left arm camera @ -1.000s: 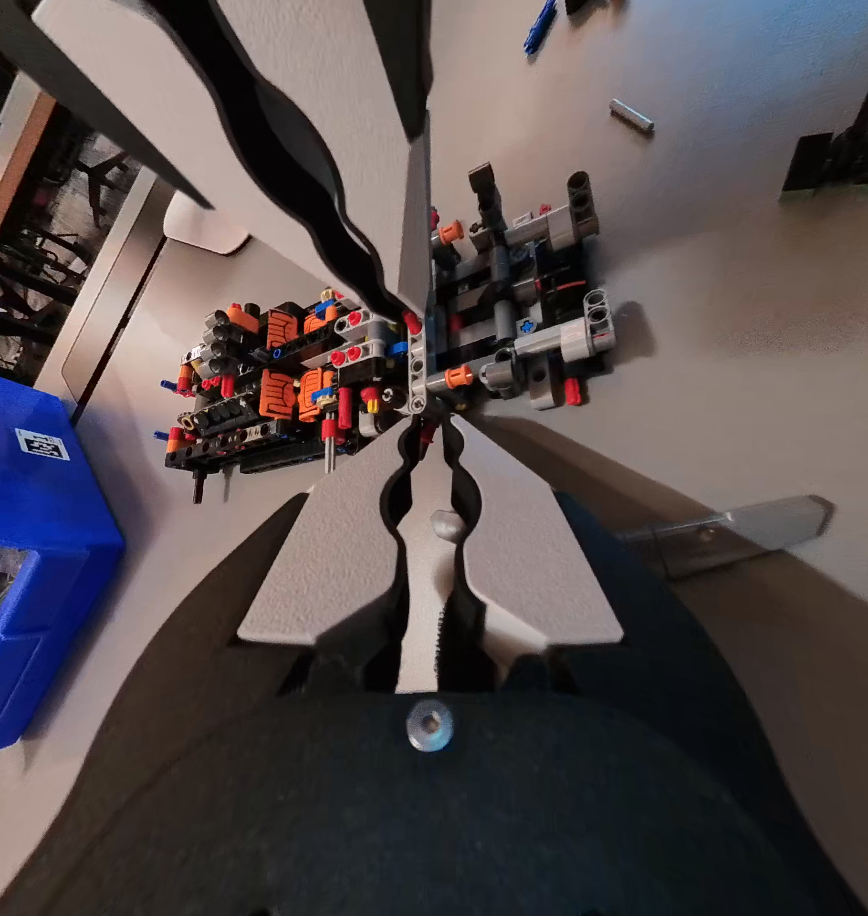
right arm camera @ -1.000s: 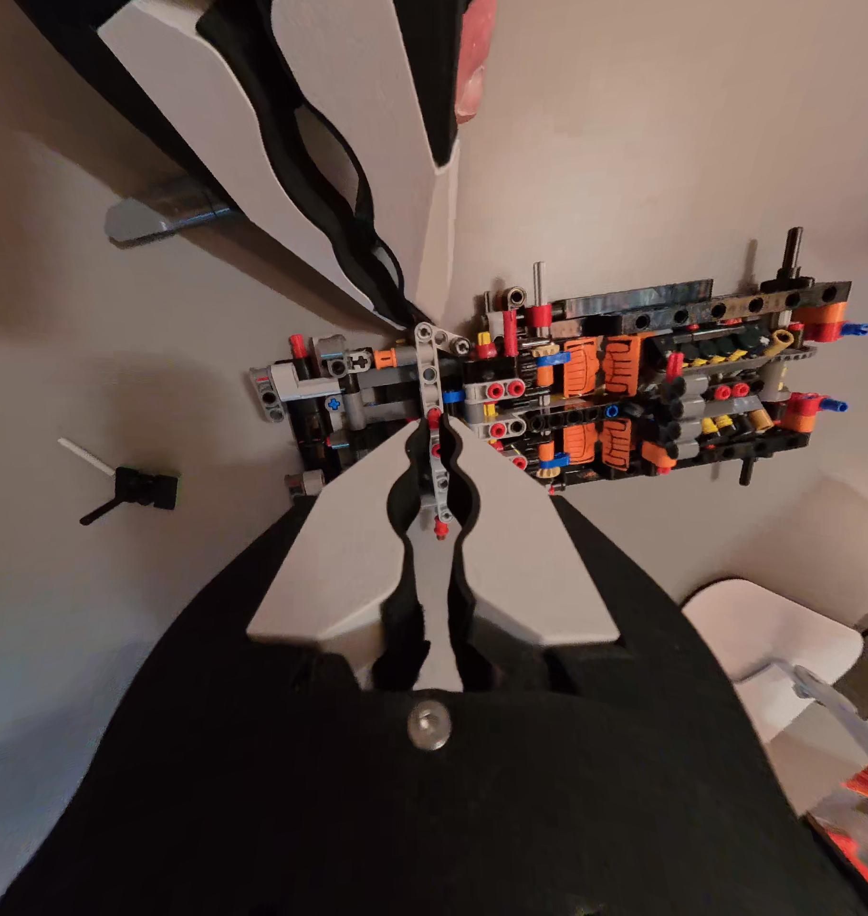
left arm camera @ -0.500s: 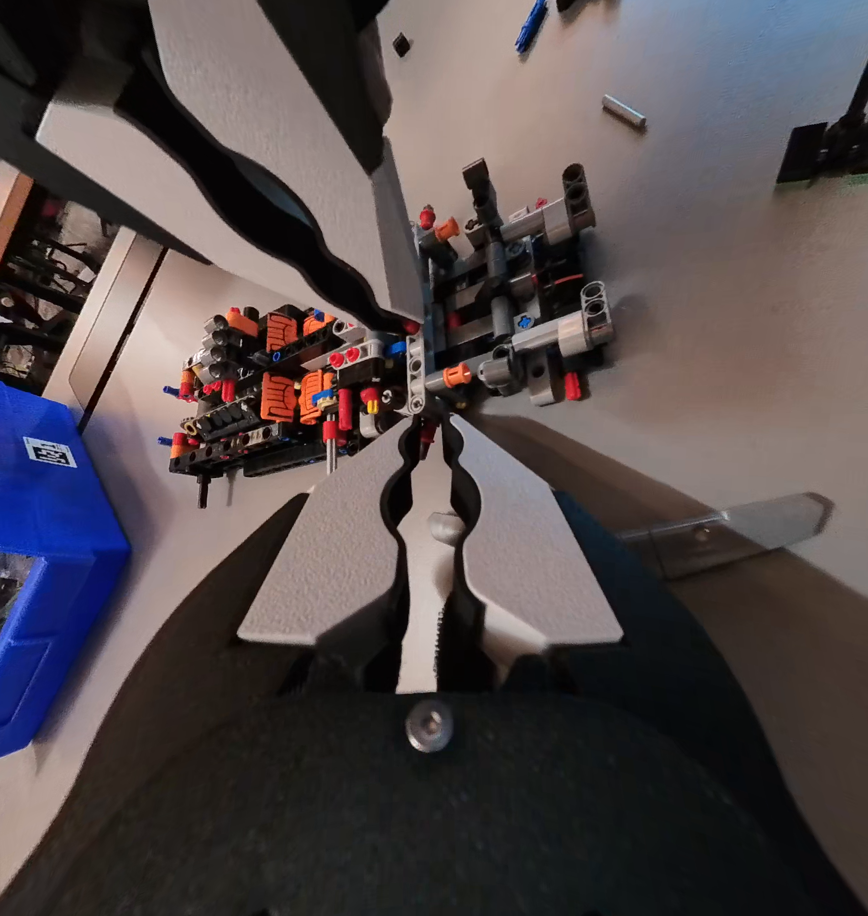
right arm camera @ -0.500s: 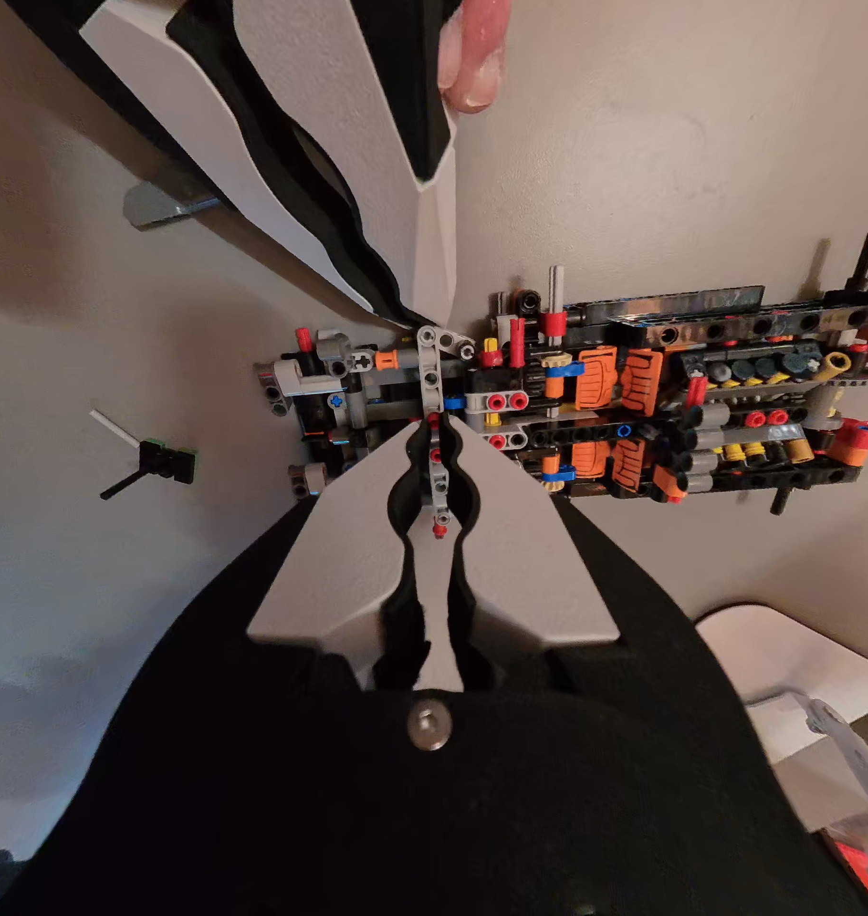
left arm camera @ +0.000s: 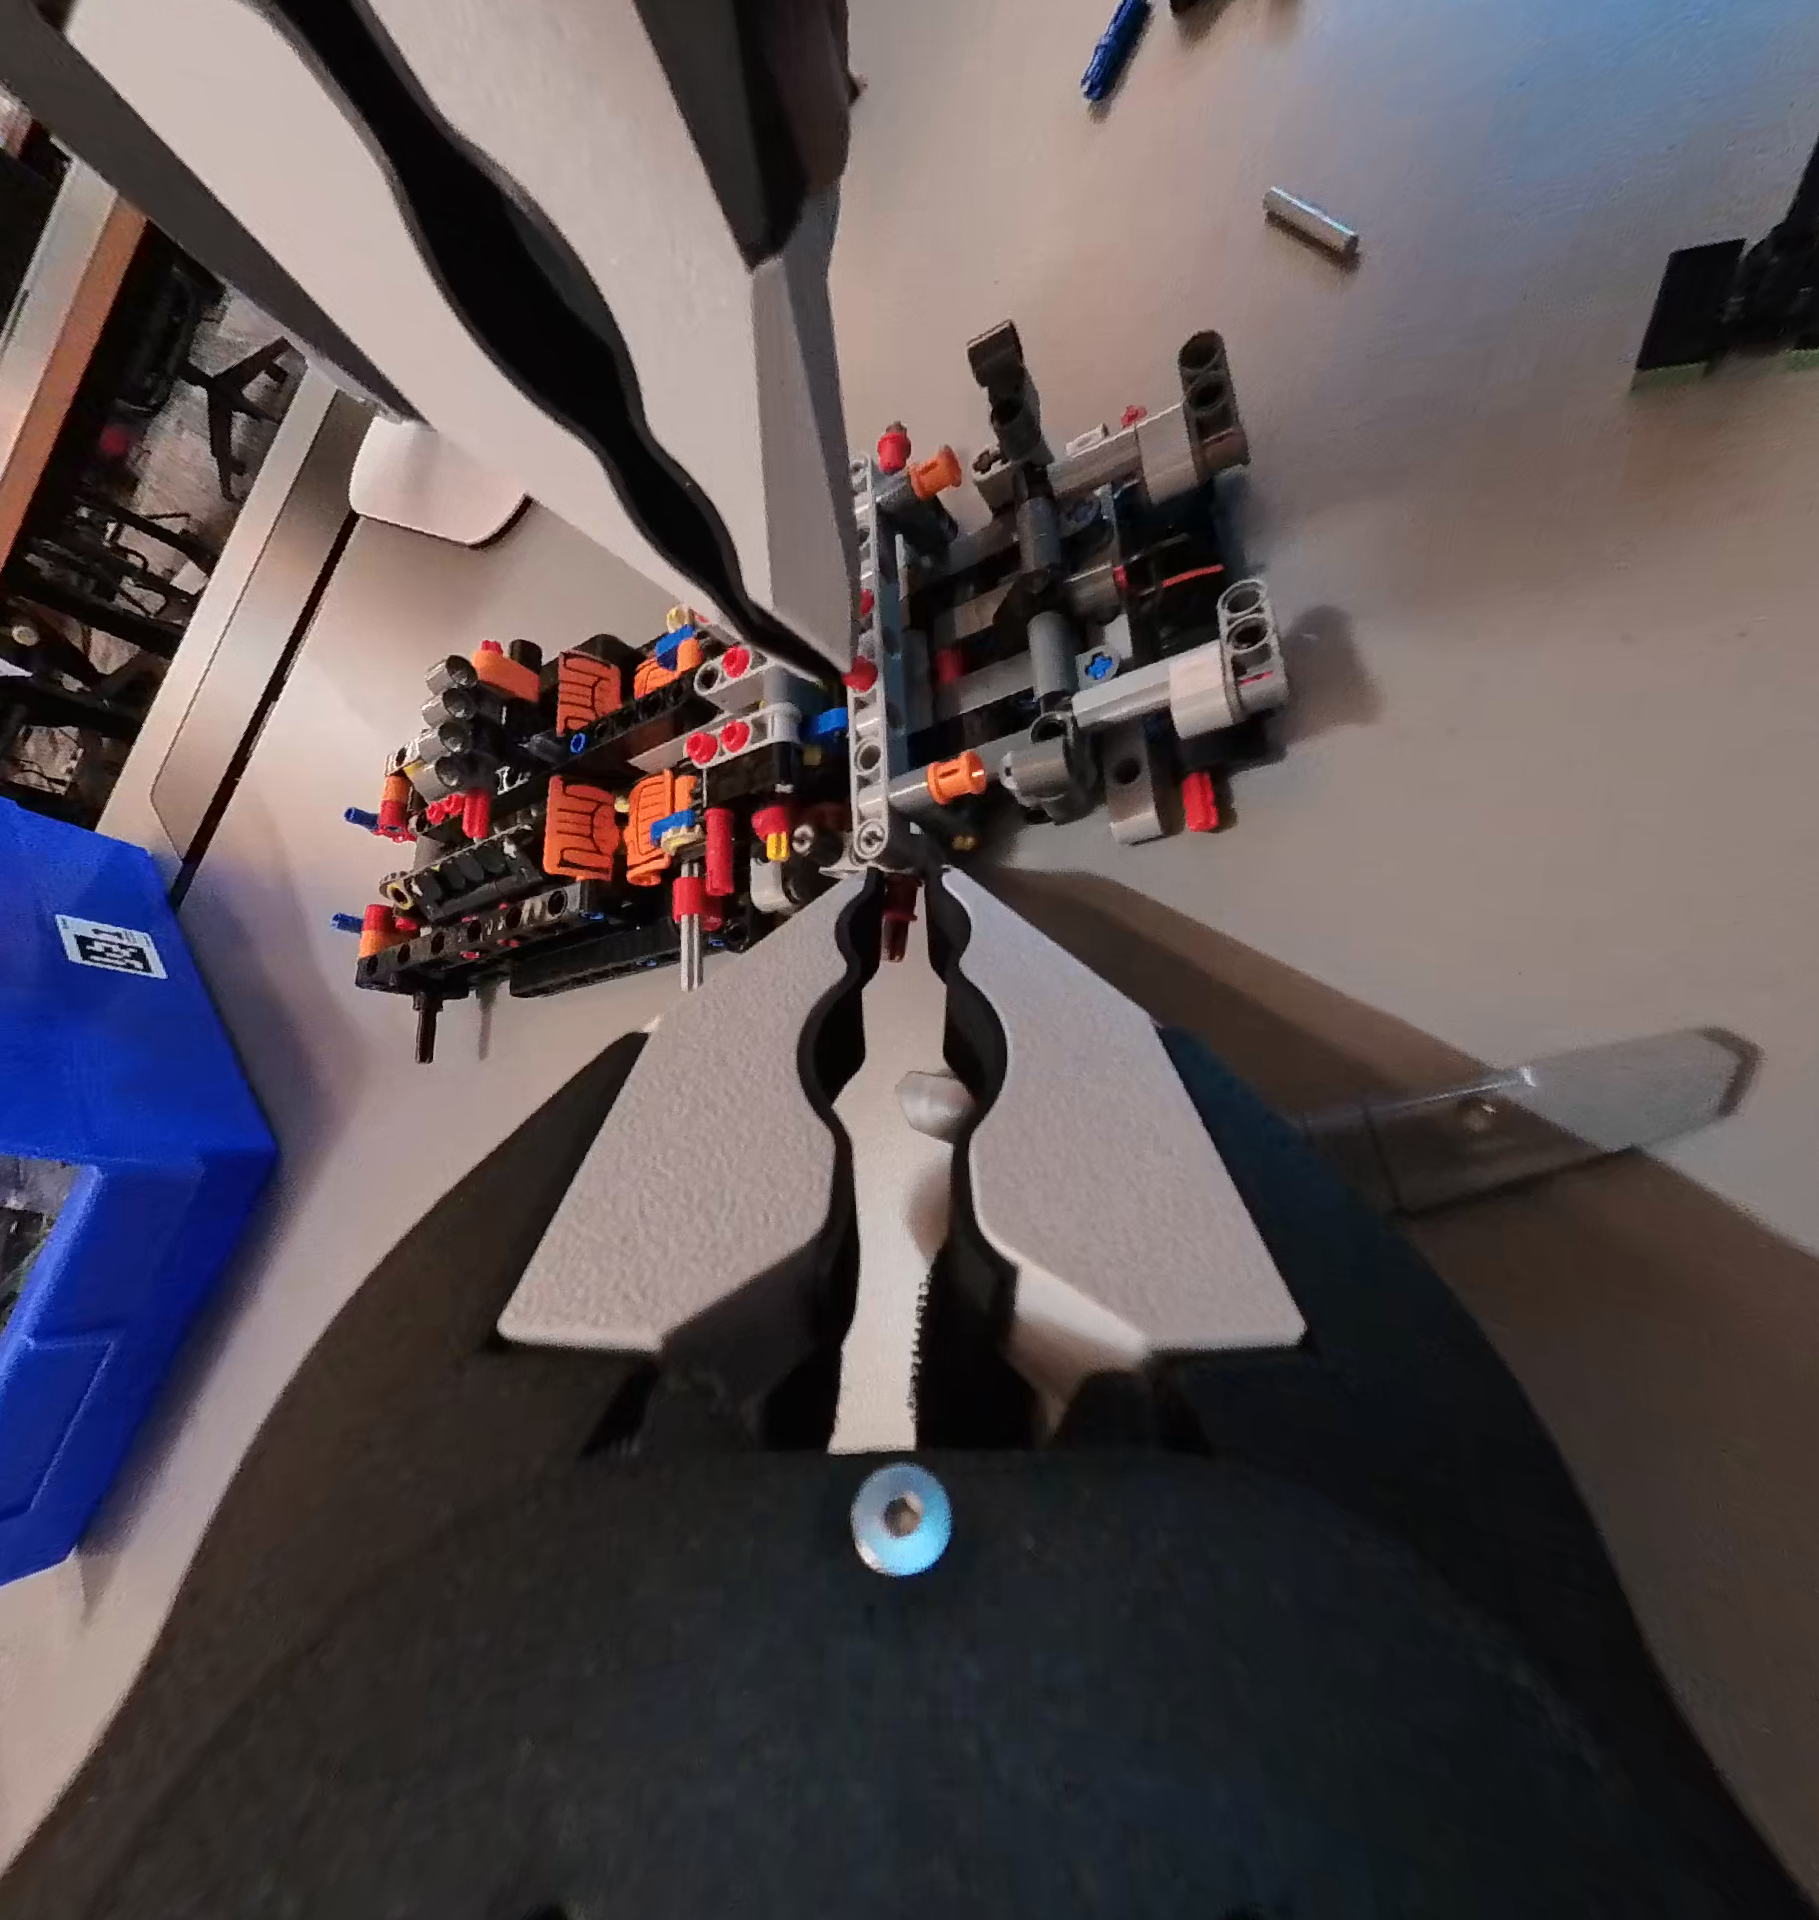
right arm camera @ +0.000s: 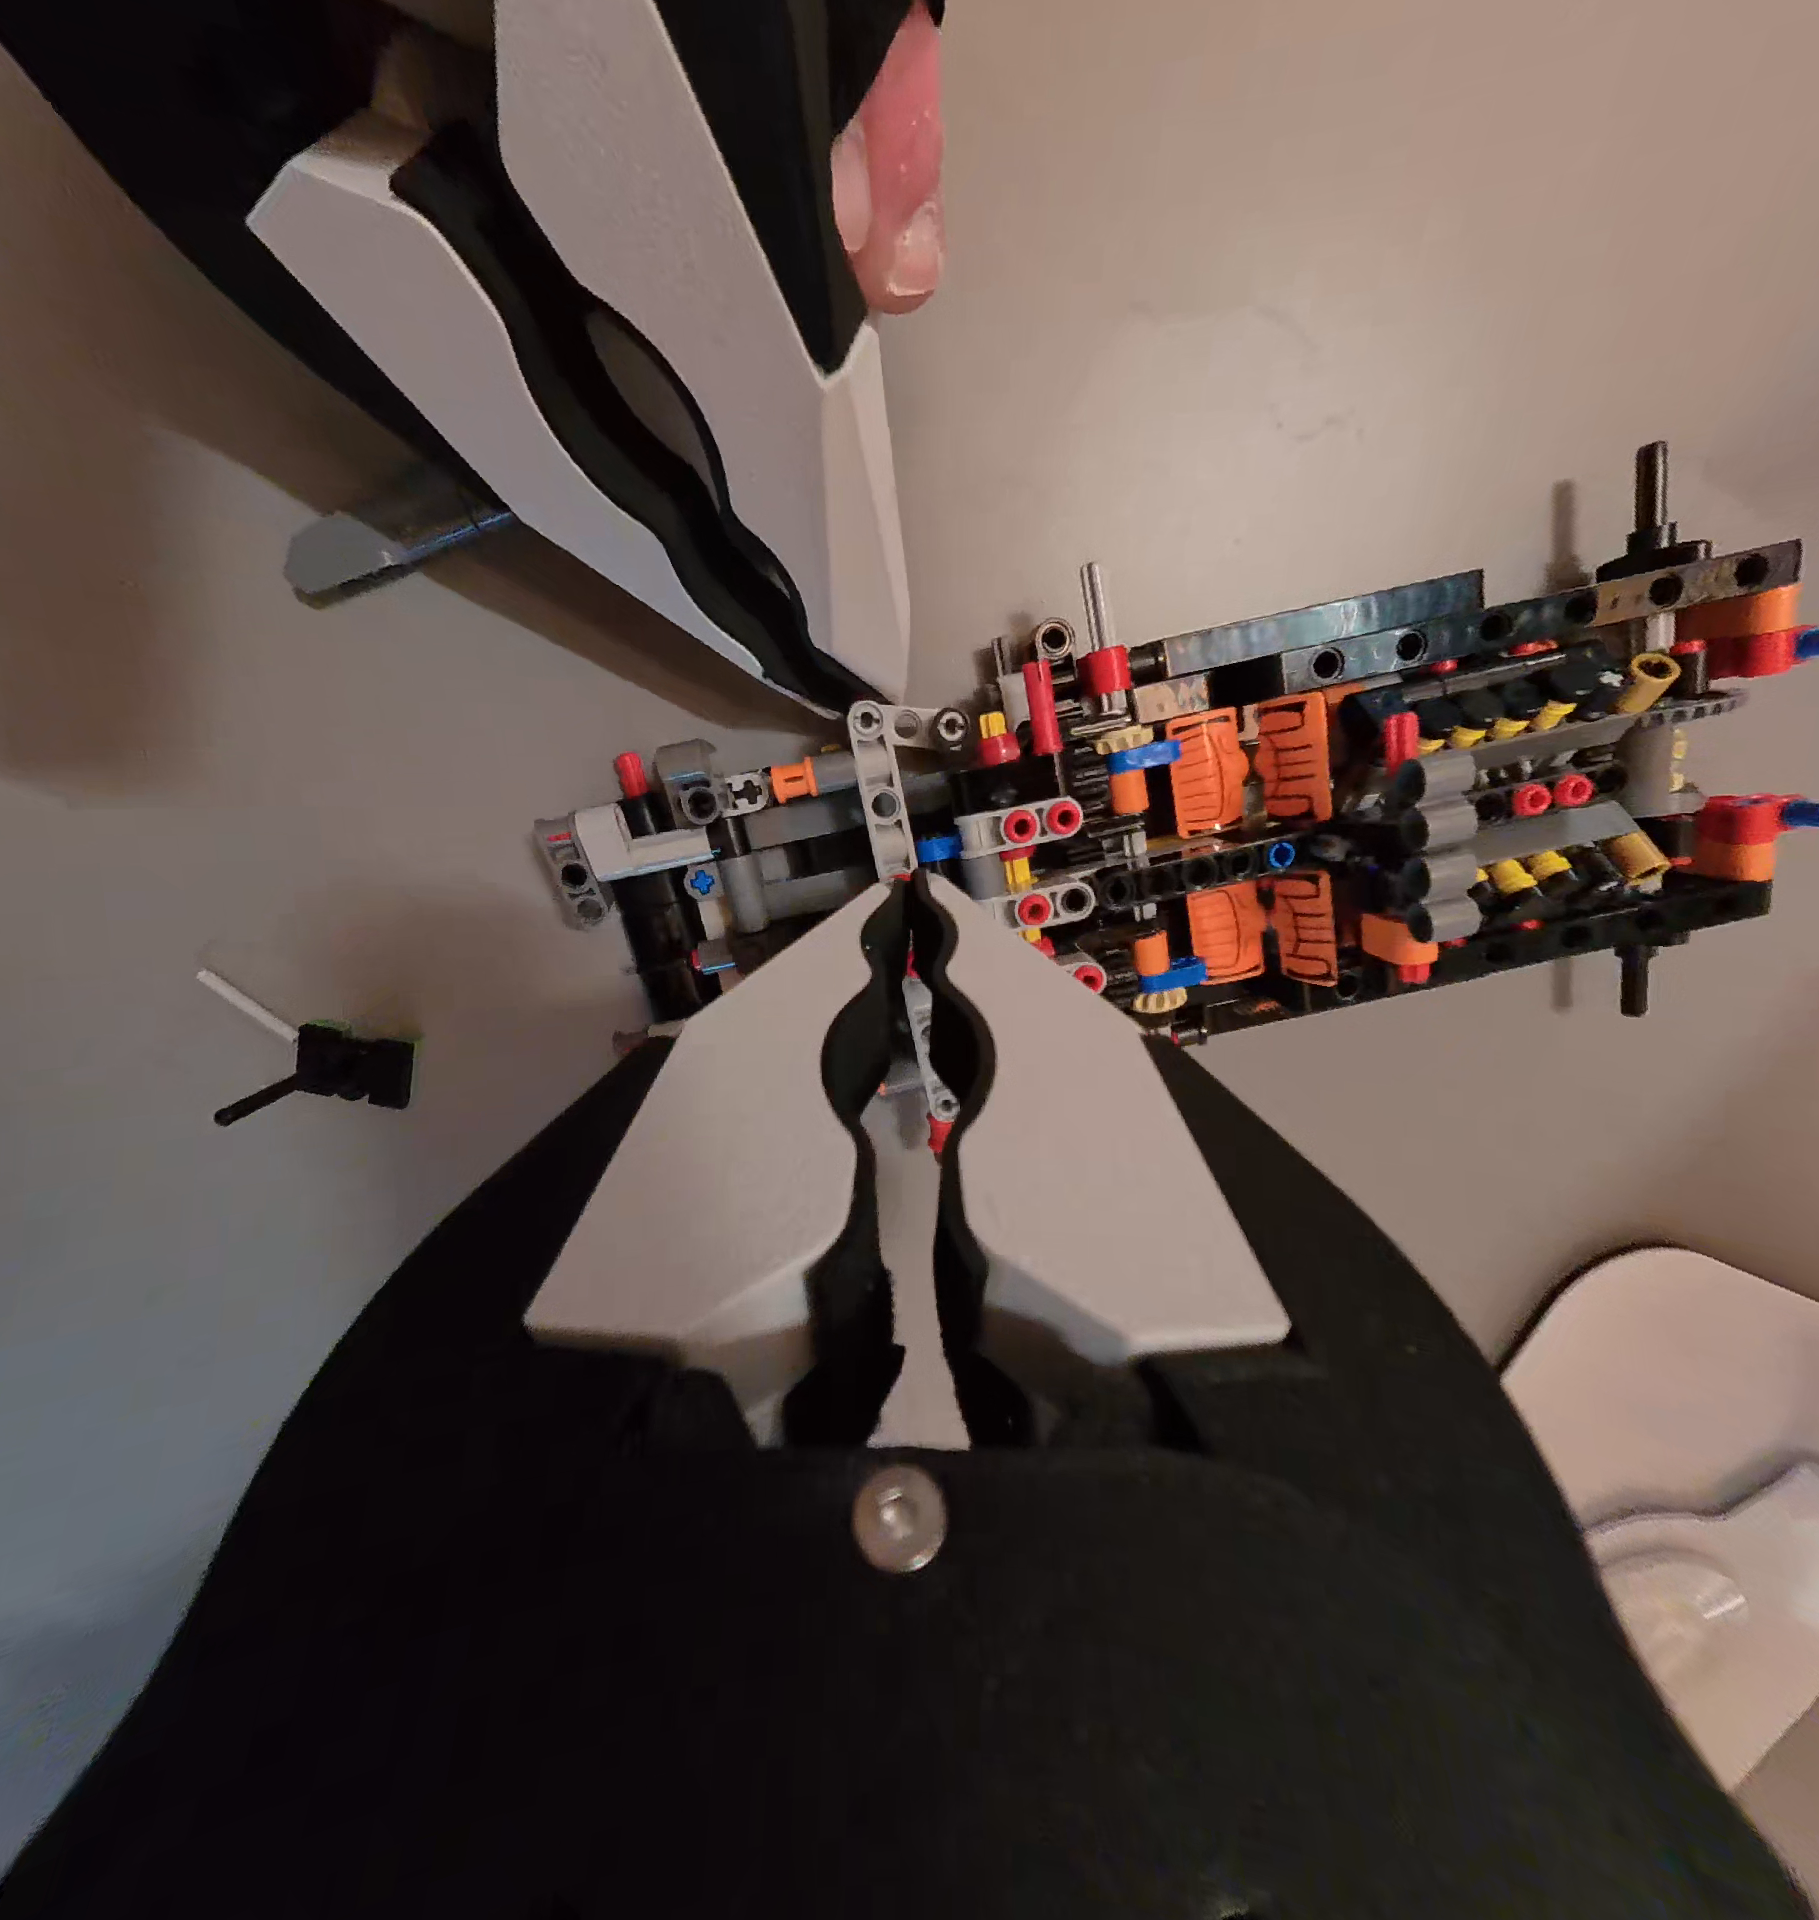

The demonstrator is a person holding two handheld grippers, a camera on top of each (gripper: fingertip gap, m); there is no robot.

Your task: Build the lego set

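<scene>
Grey beam on lego set | pinched between both claws' tips

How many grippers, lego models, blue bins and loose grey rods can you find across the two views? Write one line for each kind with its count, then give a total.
grippers: 2, the left gripper and the right gripper
lego model: 1
blue bin: 1
grey rod: 1
Total: 5
</scene>
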